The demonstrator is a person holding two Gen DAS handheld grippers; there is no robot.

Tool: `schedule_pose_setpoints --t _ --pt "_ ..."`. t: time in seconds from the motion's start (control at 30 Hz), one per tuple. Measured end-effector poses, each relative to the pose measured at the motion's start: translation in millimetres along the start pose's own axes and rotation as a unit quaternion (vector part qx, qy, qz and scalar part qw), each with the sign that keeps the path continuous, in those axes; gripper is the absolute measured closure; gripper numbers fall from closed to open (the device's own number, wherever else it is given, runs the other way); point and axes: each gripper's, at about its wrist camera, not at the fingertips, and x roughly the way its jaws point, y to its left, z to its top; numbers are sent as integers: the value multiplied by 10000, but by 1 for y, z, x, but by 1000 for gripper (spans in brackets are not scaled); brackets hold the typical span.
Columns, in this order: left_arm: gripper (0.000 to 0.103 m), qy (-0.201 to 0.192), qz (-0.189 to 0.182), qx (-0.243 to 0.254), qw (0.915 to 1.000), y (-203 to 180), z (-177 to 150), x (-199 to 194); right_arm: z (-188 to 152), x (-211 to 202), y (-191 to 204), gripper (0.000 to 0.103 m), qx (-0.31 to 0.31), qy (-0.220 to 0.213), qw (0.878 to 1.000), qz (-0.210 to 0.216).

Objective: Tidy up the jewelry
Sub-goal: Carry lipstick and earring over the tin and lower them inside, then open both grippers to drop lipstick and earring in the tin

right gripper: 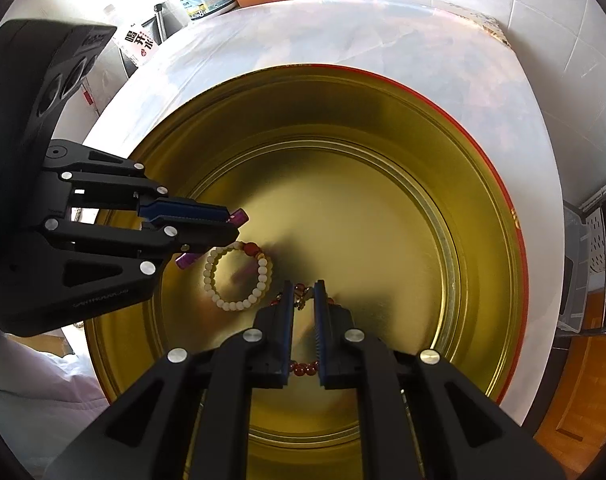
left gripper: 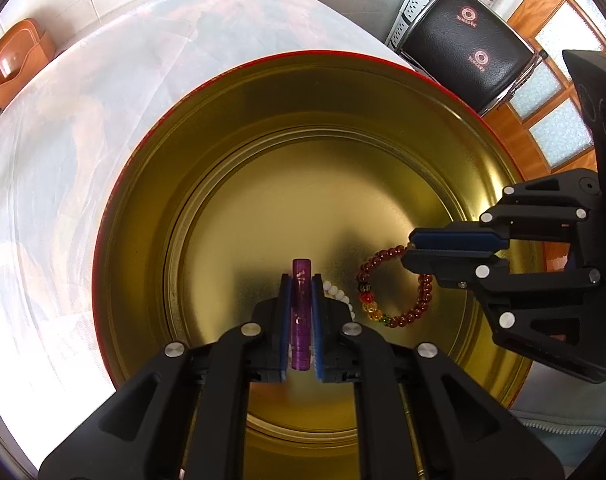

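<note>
Nearby, white bead bracelet [right gripper: 235, 276] beside L gripper [right gripper: 231, 222].

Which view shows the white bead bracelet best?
The right wrist view: the white bracelet lies in the tin as a nearly whole ring, beside the left gripper. The left wrist view shows only a few of its beads, behind that gripper's fingers.
</note>
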Motion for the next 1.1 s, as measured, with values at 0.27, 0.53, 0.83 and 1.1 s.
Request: schedule_pose_setpoints --t 0.27,0.53,0.83,1.1 --pt "93 294 275 363 9985 -8 -3 2 -1 1 2 92 -370 310 9988 -110" --pt "93 390 184 441 9981 -12 -14 7 -2 2 5 92 -438 355 9984 -65" --pt "67 251 498 527 9971 -16 -15 0 -4 2 10 54 -506 389 9978 -201" --pt "47 -21 725 459 9963 -21 -19 -18 -8 -12 20 41 -613 95 9978 -218"
